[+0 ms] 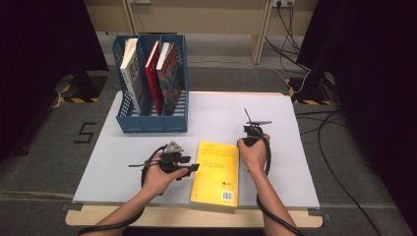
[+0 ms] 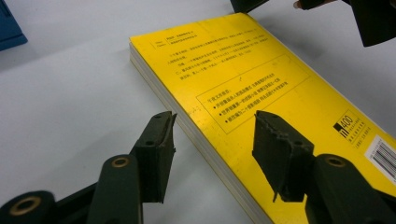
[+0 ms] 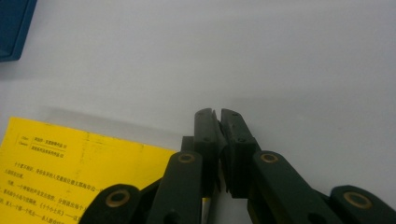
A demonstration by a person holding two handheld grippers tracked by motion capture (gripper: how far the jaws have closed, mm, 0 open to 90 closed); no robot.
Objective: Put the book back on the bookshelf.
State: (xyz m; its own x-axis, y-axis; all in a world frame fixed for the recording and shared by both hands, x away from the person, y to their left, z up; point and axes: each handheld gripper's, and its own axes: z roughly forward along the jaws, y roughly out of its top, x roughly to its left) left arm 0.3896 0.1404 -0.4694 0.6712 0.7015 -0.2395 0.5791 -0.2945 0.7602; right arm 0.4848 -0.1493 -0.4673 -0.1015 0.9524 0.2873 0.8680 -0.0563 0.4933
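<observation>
Table [image 1: 295, 167], white-topped, carried every item. File rack [image 1: 150, 88], blue, stood at its far left, holding three upright books. Yellow book [image 1: 216, 172] lay flat near the front edge, between both hands. Left gripper [image 2: 215, 140] had jaws parted, straddling the book's long edge without pressing. Right gripper [image 3: 218, 114], jaws closed together and empty, sat just beside the book's far corner.
</observation>
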